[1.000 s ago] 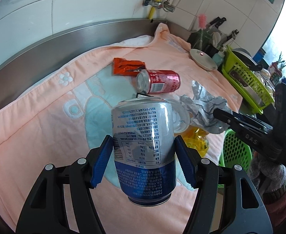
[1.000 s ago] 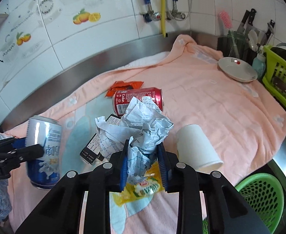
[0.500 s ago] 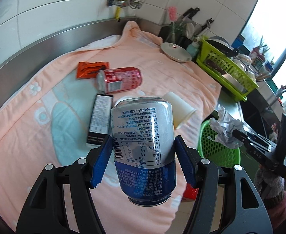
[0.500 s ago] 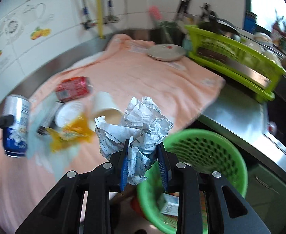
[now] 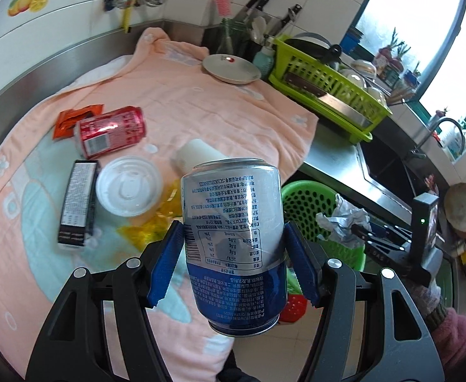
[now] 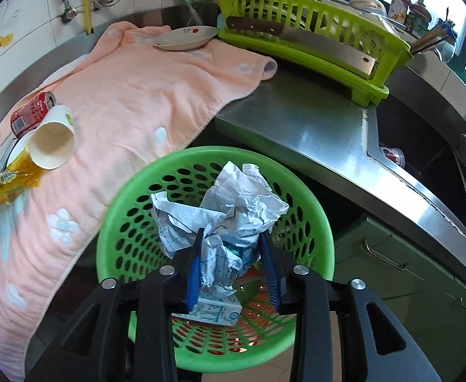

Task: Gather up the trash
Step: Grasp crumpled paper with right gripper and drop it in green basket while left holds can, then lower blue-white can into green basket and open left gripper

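My left gripper (image 5: 233, 262) clamps the blue and silver can (image 5: 234, 238), held over the edge of the peach towel (image 5: 175, 95). My right gripper (image 6: 233, 270) hangs over the green basket (image 6: 128, 222), jaws just opening, right pad off the crumpled paper (image 6: 223, 210) between them. A paper cup (image 6: 53, 141) lies at ten o'clock.

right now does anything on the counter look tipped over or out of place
Yes. The red soda can and the white paper cup both lie on their sides on the pink towel, and a cleaver rests across the green dish rack's front edge rather than inside it.
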### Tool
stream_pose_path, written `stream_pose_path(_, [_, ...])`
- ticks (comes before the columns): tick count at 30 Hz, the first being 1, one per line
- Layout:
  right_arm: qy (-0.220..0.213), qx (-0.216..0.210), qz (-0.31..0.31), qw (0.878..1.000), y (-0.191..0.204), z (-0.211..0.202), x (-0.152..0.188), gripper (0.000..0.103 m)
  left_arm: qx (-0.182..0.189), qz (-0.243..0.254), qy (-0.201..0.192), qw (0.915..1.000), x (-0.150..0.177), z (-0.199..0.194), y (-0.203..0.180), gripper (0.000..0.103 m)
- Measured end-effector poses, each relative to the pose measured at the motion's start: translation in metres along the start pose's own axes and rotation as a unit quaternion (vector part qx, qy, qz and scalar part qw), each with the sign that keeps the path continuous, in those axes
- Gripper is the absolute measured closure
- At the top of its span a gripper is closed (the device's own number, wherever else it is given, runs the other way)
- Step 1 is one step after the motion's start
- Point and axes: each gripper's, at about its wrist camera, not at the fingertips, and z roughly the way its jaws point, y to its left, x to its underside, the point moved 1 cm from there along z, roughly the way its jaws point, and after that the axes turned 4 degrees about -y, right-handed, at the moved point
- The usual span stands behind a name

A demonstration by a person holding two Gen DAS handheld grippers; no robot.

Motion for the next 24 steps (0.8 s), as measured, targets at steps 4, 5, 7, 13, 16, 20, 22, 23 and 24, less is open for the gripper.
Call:
stream_pose_path(4, [-0.002, 0.0, 0.004, 1.0, -0.011, 0.003, -0.002, 0.059, 0.01, 0.007, 0.01, 0.9999, -0.001, 0.016, -0.023, 0.039])
stream_pose_path(5, [-0.005, 0.001, 0.002, 1.0, -0.014, 0.002, -0.002, 0.059, 0.014, 0.01, 0.013, 0.9998, -0.002, 0.02, -0.029, 0.039])
stream_pose_path(7, [-0.008, -0.004, 0.004, 1.0, -0.018, 0.0, -0.004, 0.057, 0.021, 0.015, 0.018, 0.9995, -0.002, 0.029, -0.041, 0.039])
stream_pose_path(13, [-0.031, -0.01, 0.013, 0.999, -0.031, -0.017, -0.008, 0.051, 0.034, 0.034, 0.042, 0.998, 0.001, 0.063, -0.077, 0.039])
stream_pose_path(16, [-0.039, -0.014, 0.015, 0.999, -0.038, -0.026, -0.009, 0.05, 0.041, 0.04, 0.056, 0.9968, 0.003, 0.084, -0.093, 0.039])
stream_pose_path(20, [-0.048, -0.019, 0.024, 0.998, -0.046, -0.035, -0.007, 0.048, 0.042, 0.05, 0.075, 0.995, 0.006, 0.111, -0.112, 0.039])
stream_pose_path(22, [-0.05, -0.02, 0.028, 0.998, -0.048, -0.038, -0.005, 0.047, 0.043, 0.054, 0.082, 0.9942, 0.007, 0.122, -0.118, 0.038])
stream_pose_path(23, [-0.05, -0.022, 0.029, 0.998, -0.049, -0.039, -0.005, 0.047, 0.041, 0.056, 0.086, 0.9939, 0.008, 0.127, -0.12, 0.038])
stream_pose_path(24, [-0.049, -0.023, 0.029, 0.998, -0.05, -0.04, -0.004, 0.047, 0.042, 0.056, 0.093, 0.9932, 0.01, 0.134, -0.123, 0.038])
